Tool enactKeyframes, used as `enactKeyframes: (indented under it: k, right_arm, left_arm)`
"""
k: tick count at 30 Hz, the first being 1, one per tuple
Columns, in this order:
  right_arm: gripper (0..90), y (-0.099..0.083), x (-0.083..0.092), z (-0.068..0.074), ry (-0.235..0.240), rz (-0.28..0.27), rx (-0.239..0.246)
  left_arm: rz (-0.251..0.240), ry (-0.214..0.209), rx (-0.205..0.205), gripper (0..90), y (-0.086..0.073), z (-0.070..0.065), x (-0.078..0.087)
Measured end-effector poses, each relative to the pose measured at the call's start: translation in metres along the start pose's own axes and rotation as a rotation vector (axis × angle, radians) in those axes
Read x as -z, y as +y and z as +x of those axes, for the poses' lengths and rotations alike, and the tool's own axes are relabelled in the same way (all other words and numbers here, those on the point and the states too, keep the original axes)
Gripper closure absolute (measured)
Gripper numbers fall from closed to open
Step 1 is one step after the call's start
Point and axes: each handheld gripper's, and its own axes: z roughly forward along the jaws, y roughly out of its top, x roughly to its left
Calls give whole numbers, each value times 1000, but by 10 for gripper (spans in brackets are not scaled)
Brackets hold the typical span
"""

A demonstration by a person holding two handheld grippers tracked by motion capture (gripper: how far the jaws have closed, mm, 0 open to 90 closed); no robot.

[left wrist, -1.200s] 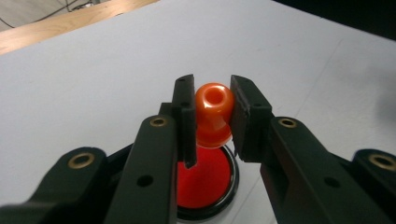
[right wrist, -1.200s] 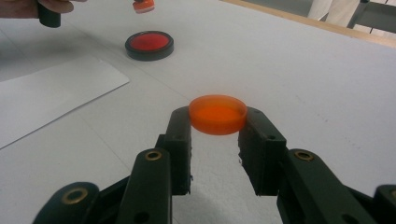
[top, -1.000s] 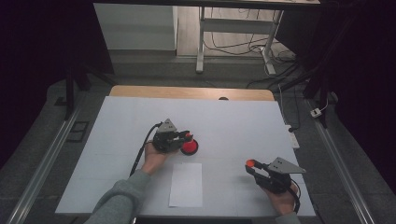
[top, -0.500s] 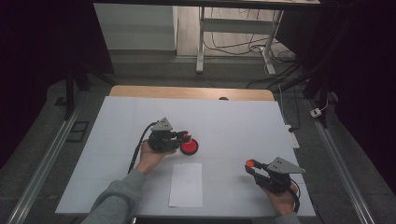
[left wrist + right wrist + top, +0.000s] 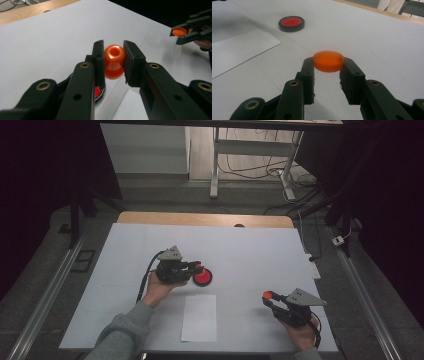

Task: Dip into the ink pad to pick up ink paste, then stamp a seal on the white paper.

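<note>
My left gripper [image 5: 196,267] is shut on an orange knob-shaped piece [image 5: 114,60], which it holds just above the white table. A round red disc with a black rim [image 5: 203,277] lies on the table right beside and below it; that disc [image 5: 291,23] also lies flat further off in the right gripper view. My right gripper [image 5: 269,296] hovers at the front right and is shut on a flat orange cap [image 5: 328,60], pinched by its rim between the fingertips. The left gripper view has that cap [image 5: 179,31] far off at its upper right.
A white sheet of paper [image 5: 199,317] lies near the table's front edge between my two hands. The white tabletop [image 5: 260,250] ends in a wooden strip [image 5: 200,219] at the back. Beyond it are floor, cables and a metal table leg [image 5: 215,165].
</note>
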Motion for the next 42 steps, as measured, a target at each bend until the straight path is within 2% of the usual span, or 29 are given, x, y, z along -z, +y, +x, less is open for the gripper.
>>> enactKeyframes:
  k: [13, 31, 42]
  right_arm:
    - [645, 0, -1, 0, 0, 2, -1]
    - [644, 0, -2, 0, 5, 2, 0]
    - [645, 0, -2, 1, 6, 5, -2]
  left_arm:
    - [16, -59, -30, 721, 3, -12, 10]
    - [30, -92, -55, 721, 4, -20, 14]
    - [60, -109, -65, 721, 0, -23, 12]
